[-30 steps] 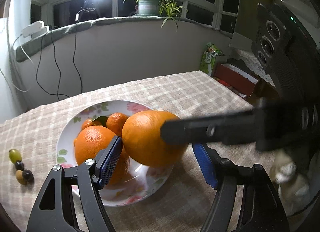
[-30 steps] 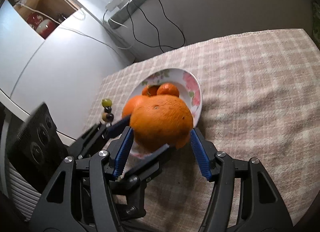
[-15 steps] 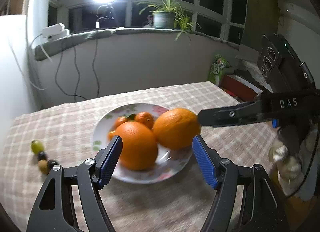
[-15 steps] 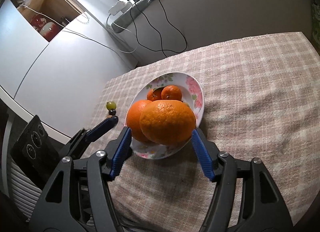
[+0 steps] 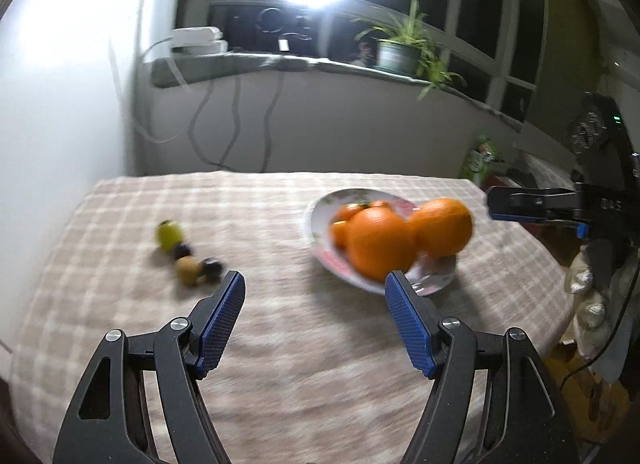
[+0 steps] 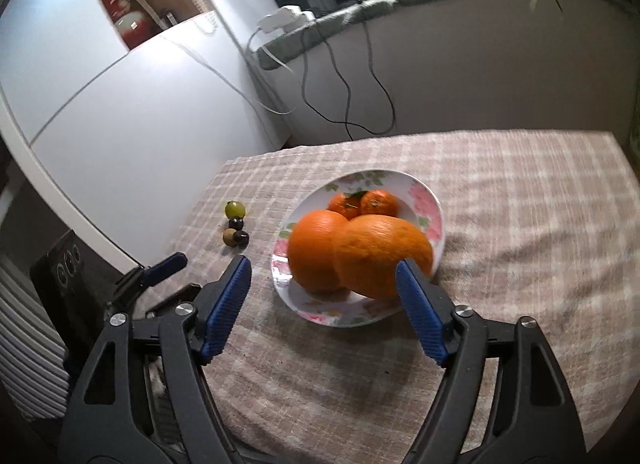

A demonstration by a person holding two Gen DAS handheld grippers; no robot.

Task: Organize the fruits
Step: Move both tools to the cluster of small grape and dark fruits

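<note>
Since 1 second ago my right gripper (image 6: 322,296), jaws opening and empty, released the firm, heavy orange (image 6: 384,254) onto the plate (image 6: 434,220); left gripper (image 5: 314,312) gapes, so I'd pinch the small slippery grapes (image 5: 186,252) mid-body.

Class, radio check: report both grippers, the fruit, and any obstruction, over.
Left gripper open, empty. Right gripper opening, nothing between pads. Oranges on plate; small fruits loose on tablecloth. No obstruction.
</note>
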